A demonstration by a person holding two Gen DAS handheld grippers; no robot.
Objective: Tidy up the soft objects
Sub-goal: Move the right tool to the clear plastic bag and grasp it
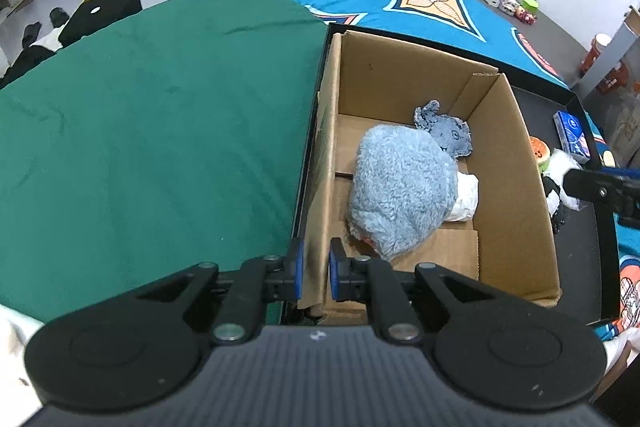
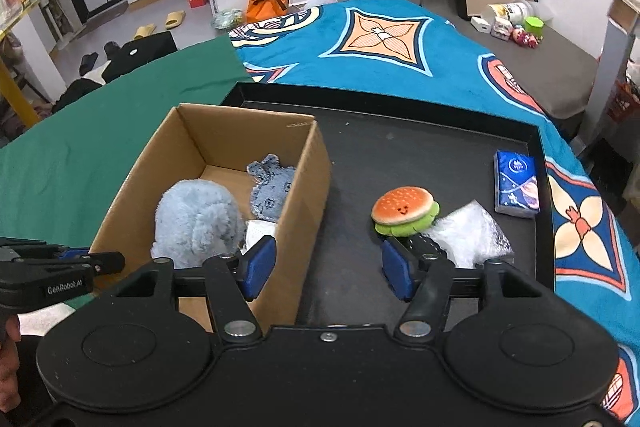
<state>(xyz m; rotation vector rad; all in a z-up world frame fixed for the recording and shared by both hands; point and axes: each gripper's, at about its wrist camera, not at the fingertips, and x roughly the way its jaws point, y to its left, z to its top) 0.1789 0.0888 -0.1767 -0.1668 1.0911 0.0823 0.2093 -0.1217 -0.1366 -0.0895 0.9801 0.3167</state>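
Soft objects, left wrist view: we log a fluffy blue plush [image 1: 402, 193], a grey knitted toy [image 1: 444, 133] and white cloth [image 1: 466, 197] inside the cardboard box [image 1: 516, 163]. Our left gripper [image 1: 316, 273] is clamped on the box's near wall (green cloth [image 1: 152, 115] alongside).

Right wrist view: burger plush [image 2: 404, 211], bubble wrap [image 2: 470, 233] and tissue pack [image 2: 516, 183] lie on the black tray [image 2: 384, 147] outside the box. Our right gripper [image 2: 326, 267] stands apart, empty, the box wall beside its left finger.
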